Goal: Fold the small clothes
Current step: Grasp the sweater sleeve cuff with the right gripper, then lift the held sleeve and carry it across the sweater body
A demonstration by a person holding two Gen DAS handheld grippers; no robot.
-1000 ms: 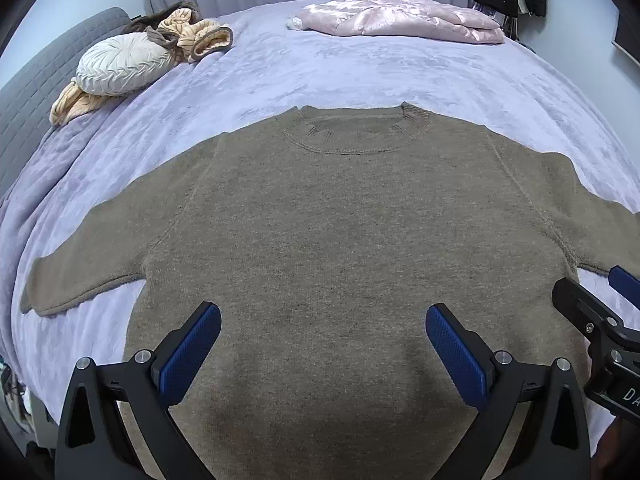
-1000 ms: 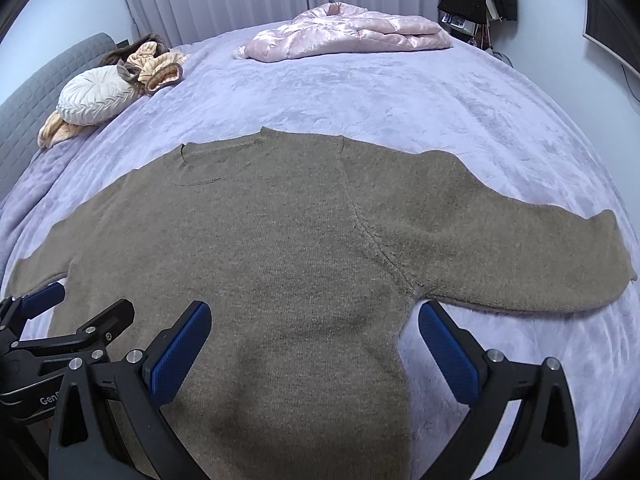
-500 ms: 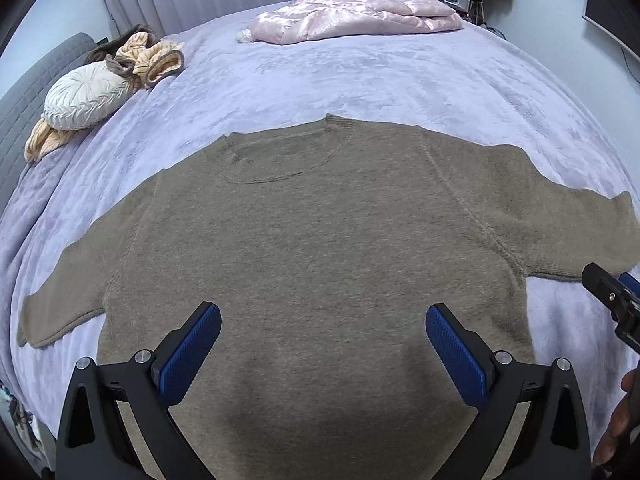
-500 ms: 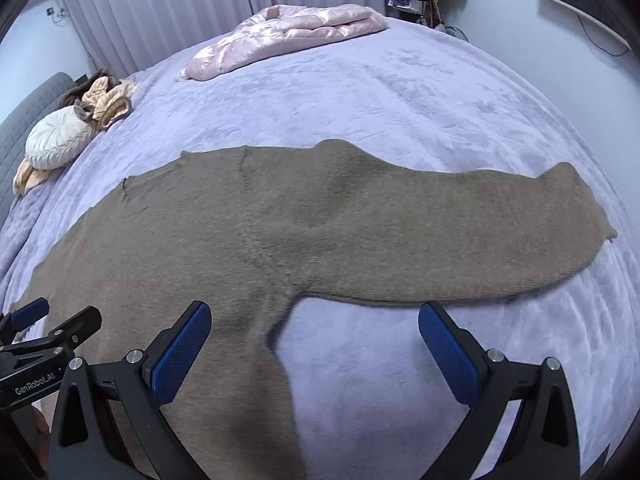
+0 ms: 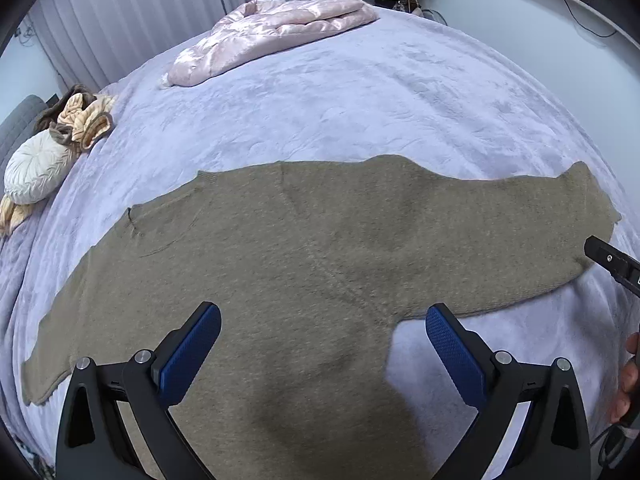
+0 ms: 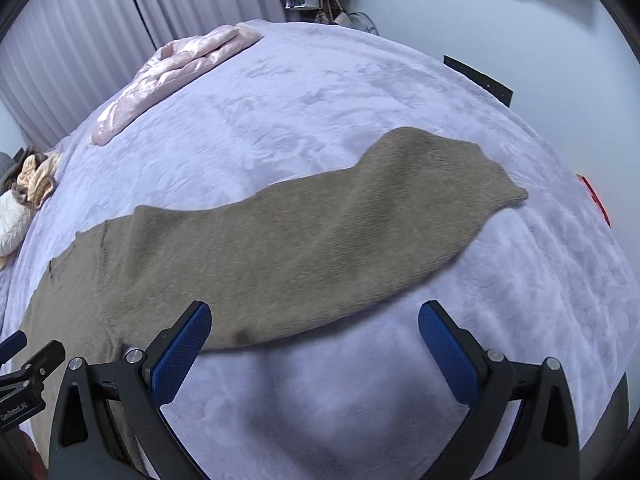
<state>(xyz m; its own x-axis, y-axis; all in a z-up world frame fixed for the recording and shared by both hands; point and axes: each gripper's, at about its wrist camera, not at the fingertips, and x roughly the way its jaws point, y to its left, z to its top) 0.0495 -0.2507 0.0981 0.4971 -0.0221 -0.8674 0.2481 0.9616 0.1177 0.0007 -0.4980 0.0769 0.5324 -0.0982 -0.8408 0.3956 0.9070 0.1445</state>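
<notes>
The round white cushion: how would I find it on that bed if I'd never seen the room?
Start from the lilac blanket covering the bed, and follow it to the far left corner beside the grey headboard. There the round white cushion lies against a heap of peach and brown fabric. Its pleats running to a centre button set it apart from the shiny pink quilt and flat brown sweater.

Soft, even, cool daylight; faint shadows lie on the sweater (image 5: pixel 304 248) and blanket (image 6: pixel 360 392) between the fingers; strong fisheye bending and dark vignetted corners; slight blur on knit.
</notes>
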